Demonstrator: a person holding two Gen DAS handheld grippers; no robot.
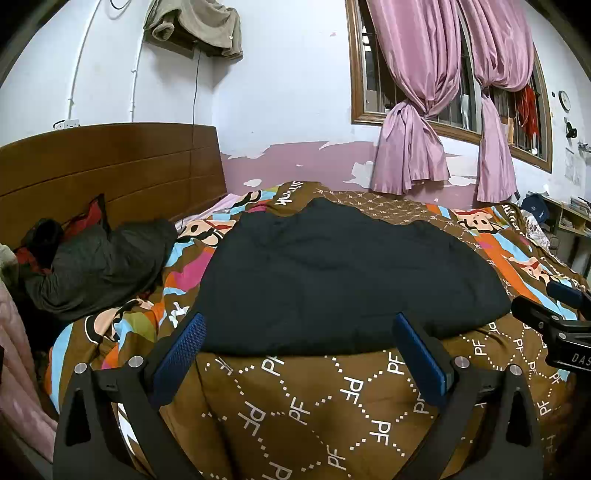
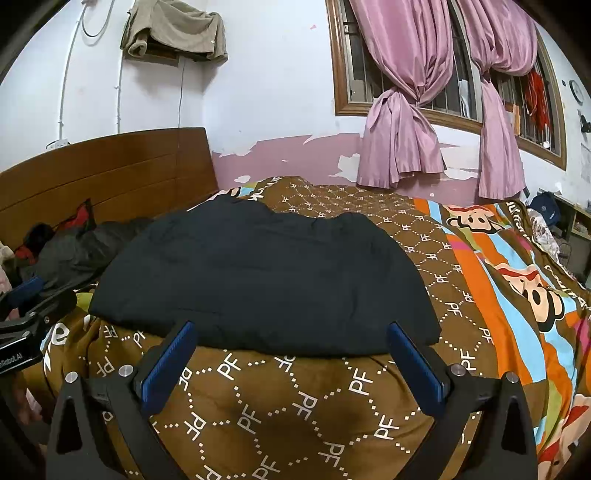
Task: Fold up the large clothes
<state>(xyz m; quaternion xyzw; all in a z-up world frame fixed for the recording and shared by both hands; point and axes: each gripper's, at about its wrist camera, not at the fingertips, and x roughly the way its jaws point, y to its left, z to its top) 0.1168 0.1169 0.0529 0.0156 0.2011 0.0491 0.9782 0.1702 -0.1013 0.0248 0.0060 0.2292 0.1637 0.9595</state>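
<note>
While your left gripper [image 1: 299, 354] and right gripper [image 2: 291, 363] hover with fingers spread, the garment [image 1: 332, 273] lies at 12 o'clock on the bed [image 1: 332, 406].

Garment [image 1: 332, 273] on bedspread [image 1: 314, 406], headboard [image 1: 110, 166] seemingly left.

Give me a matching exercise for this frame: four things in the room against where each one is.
Things:
1. black garment
2. grey jacket
3. pink curtains
4. beige cloth

Places:
A. knotted at the window
B. spread flat on the bedspread, beyond both open grippers
C. draped over a wall shelf
D. heaped by the headboard

Pairs: 1-B, 2-D, 3-A, 4-C
</note>
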